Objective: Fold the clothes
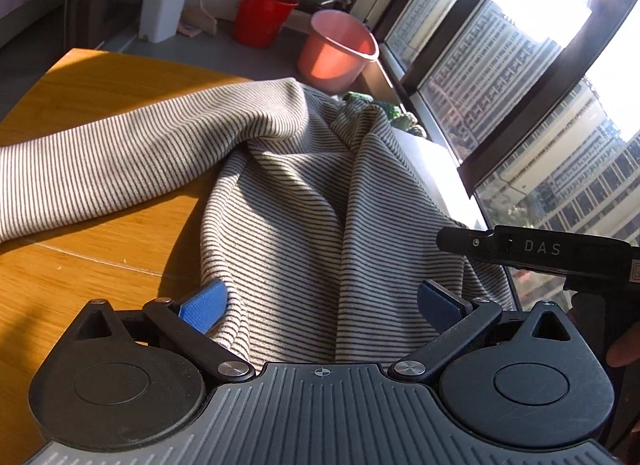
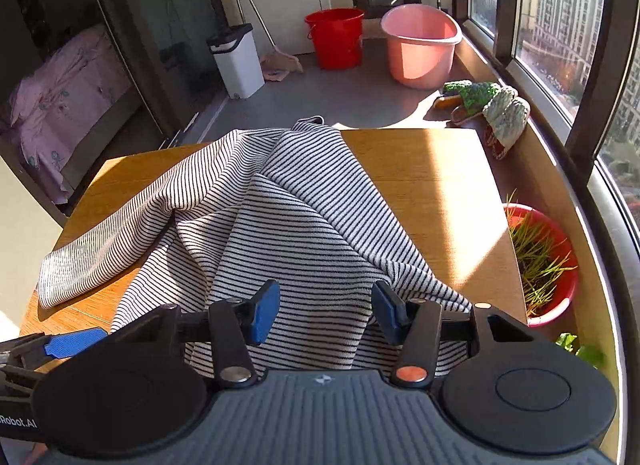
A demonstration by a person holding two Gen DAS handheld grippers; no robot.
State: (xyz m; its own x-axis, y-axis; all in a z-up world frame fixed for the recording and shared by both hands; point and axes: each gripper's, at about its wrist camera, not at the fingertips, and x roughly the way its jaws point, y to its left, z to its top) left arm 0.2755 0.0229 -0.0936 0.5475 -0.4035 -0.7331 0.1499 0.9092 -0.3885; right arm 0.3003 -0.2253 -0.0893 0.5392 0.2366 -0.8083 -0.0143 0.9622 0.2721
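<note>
At the far left of the right wrist view, your left gripper (image 2: 76, 345) enters the frame with one blue pad showing. On the wooden table (image 2: 432, 169) the striped garment (image 2: 280, 225) lies bunched, one sleeve stretched out flat toward the left edge and the body rising in folds toward you.

Left gripper, own view: your left gripper (image 1: 320, 301) stands with its jaws spread wide, and striped cloth fills the gap between the blue pads (image 1: 204, 305). Whether the pads press the cloth cannot be determined.

Right gripper: your right gripper (image 2: 326, 311) holds its jaws at a middling spread, with the garment's near edge draped between them. Contact with the pads cannot be confirmed.

Containers, from left to right on the floor beyond the table:
- White bin (image 2: 236, 61) with a dark lid, shut; contents not visible.
- Red bucket (image 2: 336, 37); interior not visible.
- Pink tub (image 2: 420, 45), open; nothing is seen inside.
- Red pot (image 2: 548, 265) beside the table's right edge, holding thin green grass-like shoots.
</note>
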